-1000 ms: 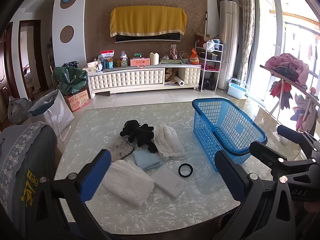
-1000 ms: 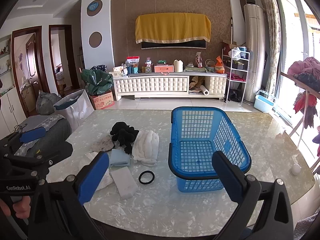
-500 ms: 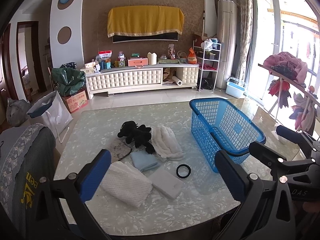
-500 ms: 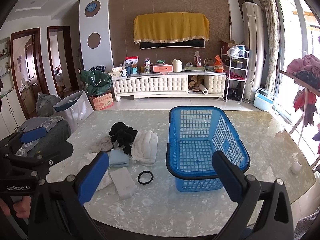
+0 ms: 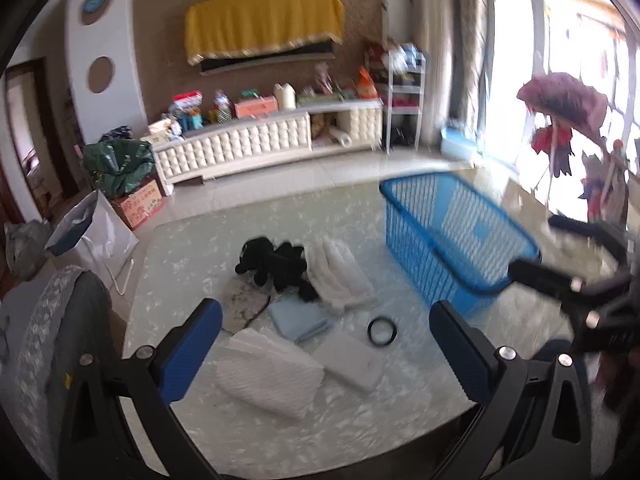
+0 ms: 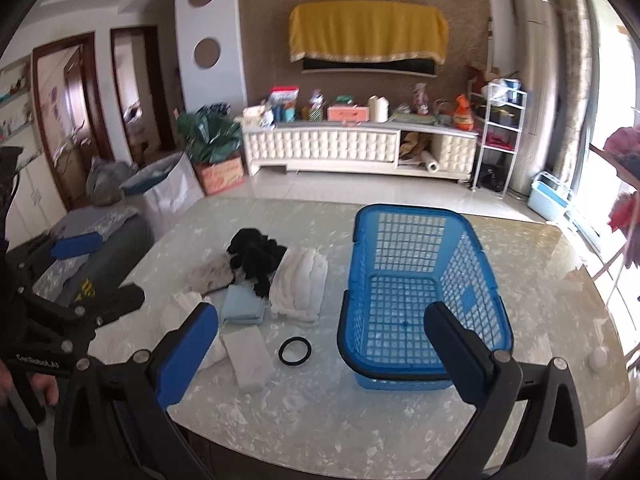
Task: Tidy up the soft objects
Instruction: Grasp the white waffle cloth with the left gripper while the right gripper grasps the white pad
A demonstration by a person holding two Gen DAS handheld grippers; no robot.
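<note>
Glossy marble table (image 6: 360, 420) holds our soft pile (image 6: 256, 280) left of the empty blue basket (image 6: 420, 300), both grippers (image 5: 324, 356) (image 6: 320, 352) hovering wide open, holding nothing; risk: we snag the hard black ring (image 6: 295, 351) or shove the basket.

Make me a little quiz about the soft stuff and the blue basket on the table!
1. True or false: the blue basket already has a soft thing inside.
2. What lies nearest the black ring? A) the white sponge block B) the black plush toy C) the blue basket
3. Fill in: the light blue cloth lies between the white mesh cloth and the white fluffy ______.

Key: 1 false, the basket is empty. 2 A. 3 towel. Bonus: the left gripper and the right gripper are both open, holding nothing.
</note>
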